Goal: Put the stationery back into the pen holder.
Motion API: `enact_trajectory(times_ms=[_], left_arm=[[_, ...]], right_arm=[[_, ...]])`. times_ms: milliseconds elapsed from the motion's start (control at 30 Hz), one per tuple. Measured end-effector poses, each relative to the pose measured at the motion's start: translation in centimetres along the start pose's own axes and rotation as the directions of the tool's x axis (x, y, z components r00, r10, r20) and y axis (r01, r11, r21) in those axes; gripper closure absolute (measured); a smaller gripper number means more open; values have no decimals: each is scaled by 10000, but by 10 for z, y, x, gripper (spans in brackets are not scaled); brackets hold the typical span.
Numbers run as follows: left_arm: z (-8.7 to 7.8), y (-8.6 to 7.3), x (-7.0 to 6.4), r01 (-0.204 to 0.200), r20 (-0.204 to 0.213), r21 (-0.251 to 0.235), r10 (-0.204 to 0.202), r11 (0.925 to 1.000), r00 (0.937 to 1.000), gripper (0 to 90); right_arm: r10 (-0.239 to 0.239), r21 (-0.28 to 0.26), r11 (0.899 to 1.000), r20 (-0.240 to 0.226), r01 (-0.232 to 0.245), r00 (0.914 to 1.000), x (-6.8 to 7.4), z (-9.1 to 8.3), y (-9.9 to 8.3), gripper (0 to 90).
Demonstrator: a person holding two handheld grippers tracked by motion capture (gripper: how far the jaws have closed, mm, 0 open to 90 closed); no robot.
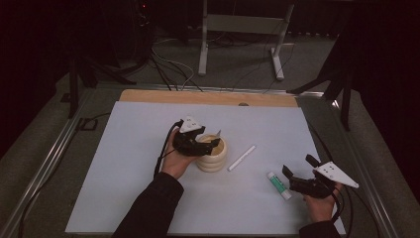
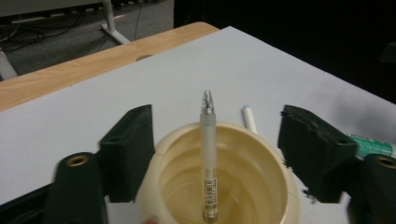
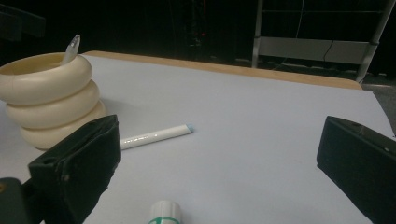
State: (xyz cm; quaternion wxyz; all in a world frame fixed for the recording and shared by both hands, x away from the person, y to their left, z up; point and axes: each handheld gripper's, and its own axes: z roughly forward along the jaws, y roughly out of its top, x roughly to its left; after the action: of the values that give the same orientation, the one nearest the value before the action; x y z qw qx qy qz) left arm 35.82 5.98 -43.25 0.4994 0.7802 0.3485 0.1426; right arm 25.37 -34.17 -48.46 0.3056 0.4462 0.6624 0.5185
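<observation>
From my remote seat I count one cream ribbed round pot (image 1: 212, 154), one frosted clear pen (image 2: 208, 154) standing inside it, one white capped marker (image 1: 241, 158) and one green-and-white tube (image 1: 279, 185). My left claw (image 1: 208, 143) hangs over the pot, jaws wide apart on either side of it, gripping nothing. My right claw (image 1: 296, 173) gapes open just beside the tube, also holding nothing. All sit on a pale grey counter (image 1: 133, 163) with a wooden far edge; beyond lie grey carpet, cables and a white frame (image 1: 242, 29) in a dark room.
</observation>
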Motion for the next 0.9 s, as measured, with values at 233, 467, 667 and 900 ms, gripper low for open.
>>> enact_trajectory(times_ms=[233, 467, 667, 900], left_arm=[[-9, 1, 9, 327, -337, -126, -331, 9994, 9989, 217], [-22, -2, 18, 493, -795, -2, -492, 9988, 9956, 54], [-34, -5, 25, 448, -1296, -69, -453, 9990, 9905, 2], [-50, -13, 33, 329, -1633, -7, -326, 9995, 9860, 9]], right_arm=[[5, 8, 10000, 12, -5, 10000, 0, 0, 0, 2], [12, 22, 10000, 21, -12, 10000, -1, 0, 0, 2], [22, 28, 10000, 19, -22, 10000, 0, 0, 0, 2], [24, 23, 10000, 15, -24, 10000, 0, -1, 0, 2]])
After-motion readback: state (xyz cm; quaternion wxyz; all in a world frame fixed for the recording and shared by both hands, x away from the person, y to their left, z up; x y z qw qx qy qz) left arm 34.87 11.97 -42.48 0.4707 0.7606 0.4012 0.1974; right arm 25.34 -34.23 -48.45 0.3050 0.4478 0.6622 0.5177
